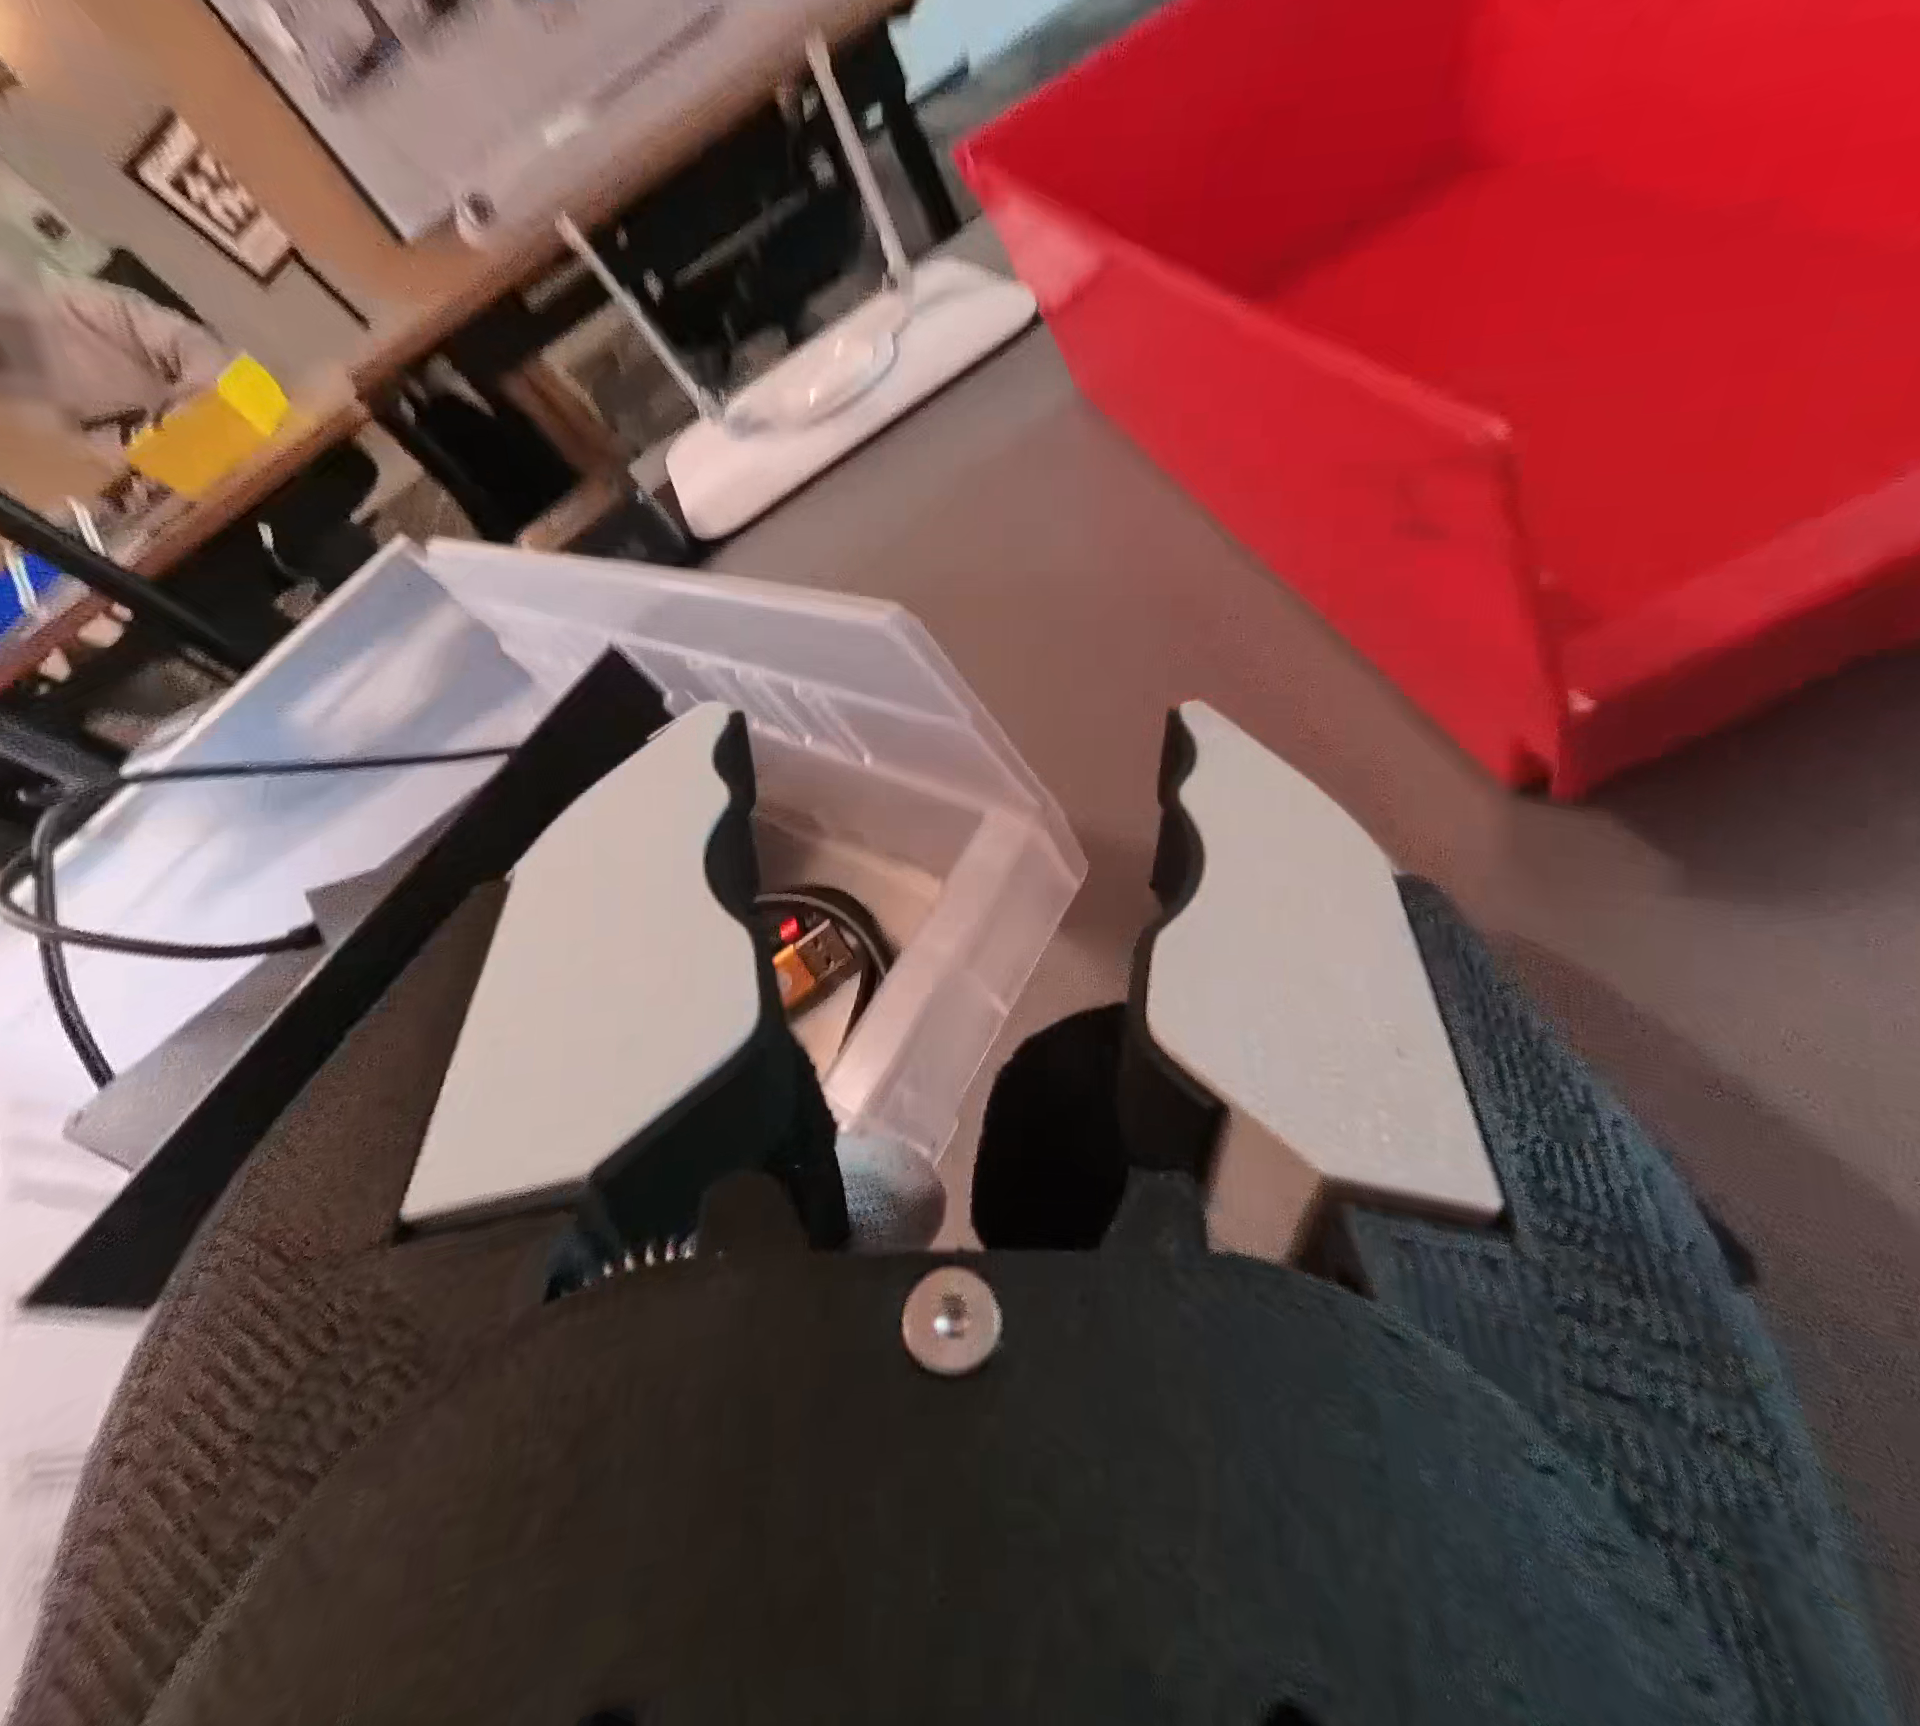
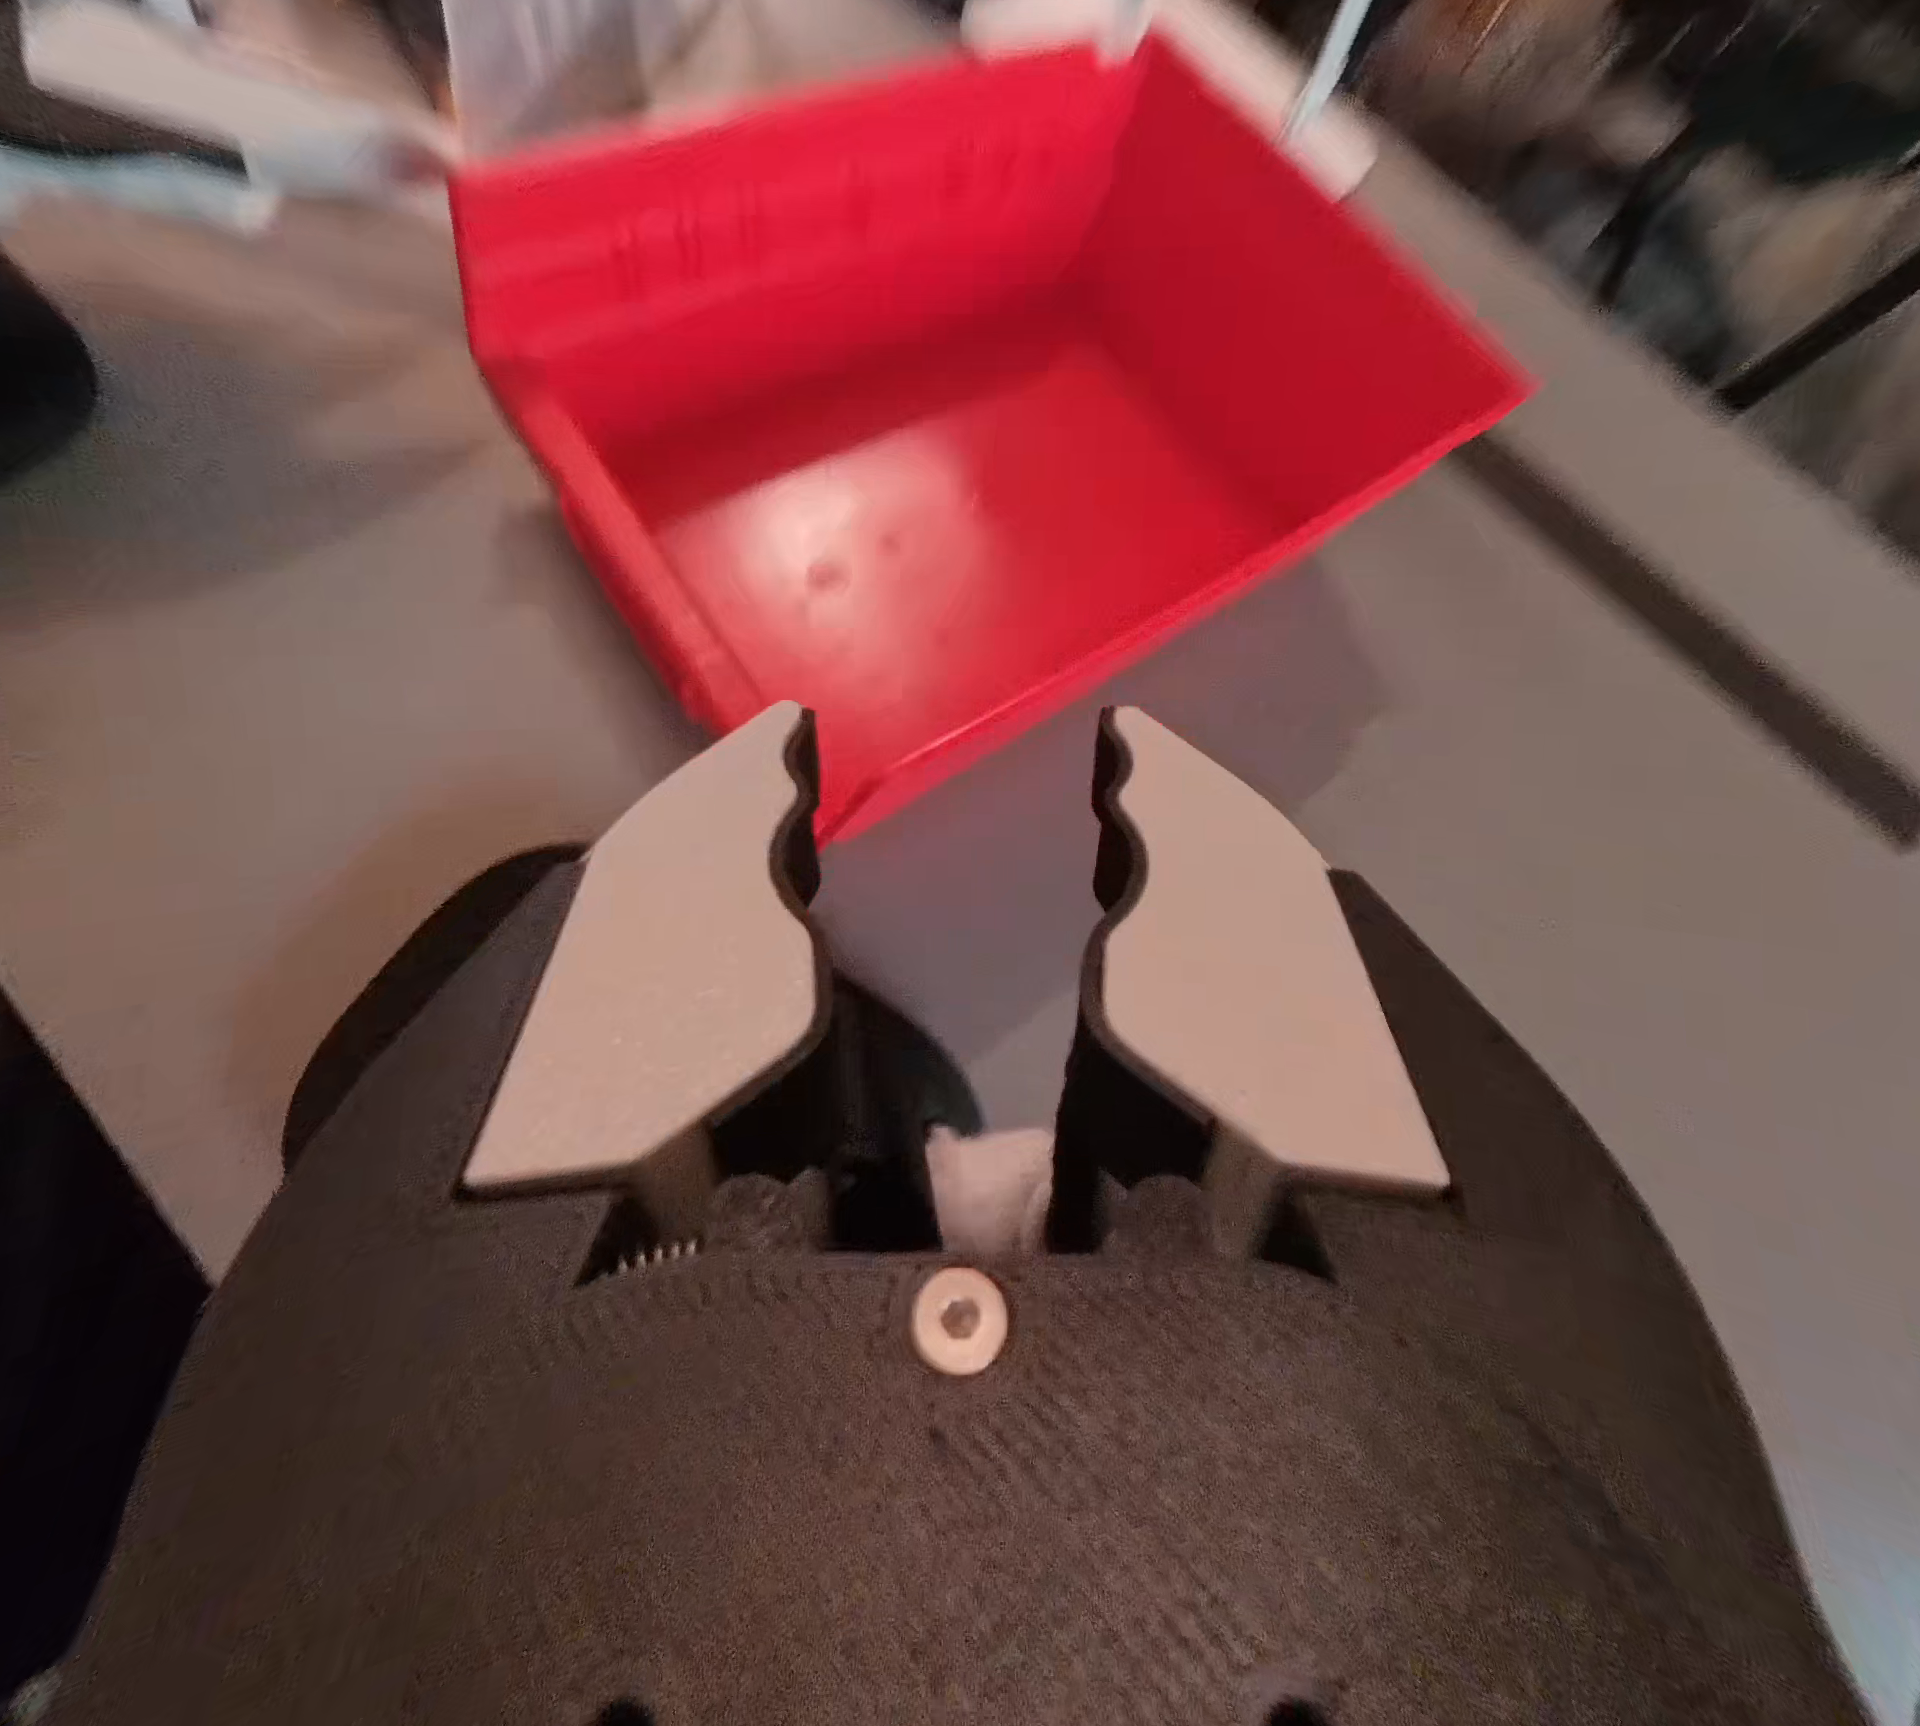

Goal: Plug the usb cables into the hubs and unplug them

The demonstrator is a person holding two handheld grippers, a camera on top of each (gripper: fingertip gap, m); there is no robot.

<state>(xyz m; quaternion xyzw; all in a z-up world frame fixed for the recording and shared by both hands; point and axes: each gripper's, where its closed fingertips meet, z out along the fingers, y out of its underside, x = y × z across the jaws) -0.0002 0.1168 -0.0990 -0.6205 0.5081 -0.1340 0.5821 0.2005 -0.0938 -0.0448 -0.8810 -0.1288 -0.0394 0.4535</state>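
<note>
While both views are blurred, I can see my left gripper point(image 1: 956, 793) spread wide with nothing between its fingers, hanging above the corner of a clear plastic box point(image 1: 935, 897) on the grey table point(image 1: 1195, 637). Inside that box, just past the left finger, lies a usb cable point(image 1: 816, 959): an orange plug with a metal tip, black cord coiled around it. No hub that I can make out. Left of the box sits a black-edged flat panel point(image 1: 343, 980) with a thin black wire point(image 1: 156, 944) lying across the white surface beside it. A red bin point(image 1: 1299, 471) stands well to the right, open side up, nothing in it. Farther back a white stand point(image 1: 862, 388) sits at the table edge.

My right gripper point(image 2: 956, 793) is also spread, holding nothing, above the table point(image 2: 312, 793) just in front of the near corner of the red bin point(image 2: 935, 274). Bin floor is bare and shiny. Background there is too smeared to tell.
</note>
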